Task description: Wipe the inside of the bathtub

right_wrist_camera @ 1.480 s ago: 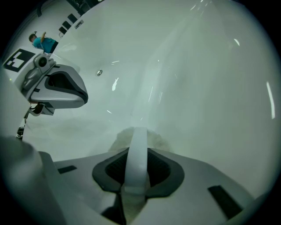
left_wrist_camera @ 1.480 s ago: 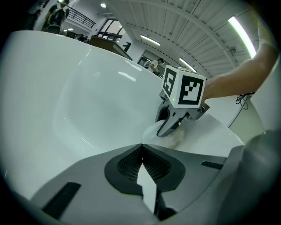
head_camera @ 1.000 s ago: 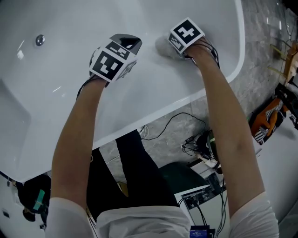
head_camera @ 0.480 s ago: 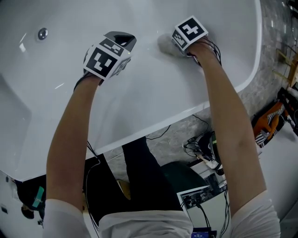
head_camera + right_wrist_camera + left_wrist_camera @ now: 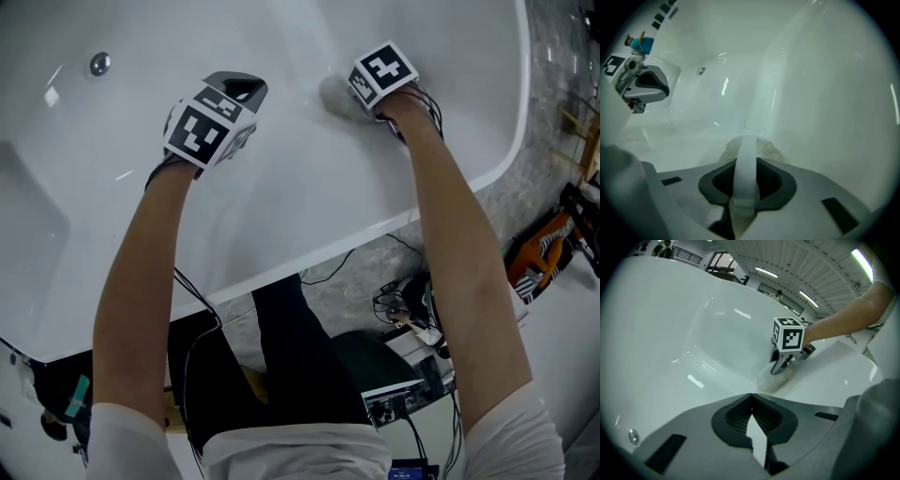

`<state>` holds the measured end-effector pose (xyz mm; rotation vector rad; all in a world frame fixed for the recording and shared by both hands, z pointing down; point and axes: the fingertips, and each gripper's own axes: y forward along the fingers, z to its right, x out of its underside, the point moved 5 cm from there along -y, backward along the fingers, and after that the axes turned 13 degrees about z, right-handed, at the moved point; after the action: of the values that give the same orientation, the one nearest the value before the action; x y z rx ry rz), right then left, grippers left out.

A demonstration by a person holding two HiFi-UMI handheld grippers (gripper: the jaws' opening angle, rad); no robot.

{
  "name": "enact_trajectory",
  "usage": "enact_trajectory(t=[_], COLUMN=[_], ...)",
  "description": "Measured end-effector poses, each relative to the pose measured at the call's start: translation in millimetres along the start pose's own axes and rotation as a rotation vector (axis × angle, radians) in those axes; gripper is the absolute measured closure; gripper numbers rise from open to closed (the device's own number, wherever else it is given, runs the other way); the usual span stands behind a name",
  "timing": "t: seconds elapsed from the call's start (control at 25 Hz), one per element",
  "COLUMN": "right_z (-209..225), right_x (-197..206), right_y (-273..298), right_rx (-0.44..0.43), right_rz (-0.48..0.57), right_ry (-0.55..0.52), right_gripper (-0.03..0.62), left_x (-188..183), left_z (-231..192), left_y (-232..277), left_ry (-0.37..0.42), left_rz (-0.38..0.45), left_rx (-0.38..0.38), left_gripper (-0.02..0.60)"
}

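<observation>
The white bathtub (image 5: 281,197) fills the upper head view. My right gripper (image 5: 349,98) is shut on a pale fuzzy wiping pad (image 5: 331,94), which is pressed flat against the tub's inner wall. The right gripper view shows the pad (image 5: 765,149) ahead of the jaws, with its white strap (image 5: 746,168) clamped between them. From the left gripper view, the pad (image 5: 776,378) lies under the right gripper (image 5: 780,367). My left gripper (image 5: 246,87) hovers to the pad's left inside the tub, shut with nothing in it (image 5: 751,395).
A round metal drain fitting (image 5: 98,64) sits in the tub wall, far left. The tub rim (image 5: 511,131) curves down the right side. Below it lie a stone floor with cables (image 5: 394,300), electronics boxes (image 5: 403,398) and the person's dark legs.
Both grippers have shifted only slightly against the tub; the pad stays pressed on the wall. The head view has swung so the drain sits further right.
</observation>
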<state>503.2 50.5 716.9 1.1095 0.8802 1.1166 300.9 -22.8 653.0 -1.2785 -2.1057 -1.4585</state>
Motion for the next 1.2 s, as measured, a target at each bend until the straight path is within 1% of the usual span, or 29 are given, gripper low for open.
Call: enact_trajectory(t=[0.36, 0.52, 0.76, 1.08, 1.2], right_z=[-42.9, -77.0, -84.8, -131.2, -140.6], right_x=[-18.5, -32.2, -38.0, -49.9, -54.3], right_y=[5.2, 12.0, 14.2, 28.1, 31.8], right_rx=[-0.037, -0.063, -0.094, -0.105, -0.112], right_rz=[0.001, 0.010, 0.018, 0.027, 0.032], right_ry=[-0.001, 0.008, 0.009, -0.011, -0.014], right_gripper=[0.499, 0.499, 0.499, 0.499, 0.499], left_x=[17.3, 32.2, 30.9, 59.2, 65.2], left_z=[-10.4, -18.1, -17.1, -24.2, -26.7], left_y=[-38.5, -64.9, -66.8, -102.8, -110.6], left_ry=[-0.019, -0.034, -0.048, -0.079, -0.092], left_rz=[-0.007, 0.002, -0.014, -0.012, -0.020], left_rx=[-0.035, -0.045, -0.057, -0.083, -0.093], left_gripper=[0.571, 0.571, 0.571, 0.571, 0.571])
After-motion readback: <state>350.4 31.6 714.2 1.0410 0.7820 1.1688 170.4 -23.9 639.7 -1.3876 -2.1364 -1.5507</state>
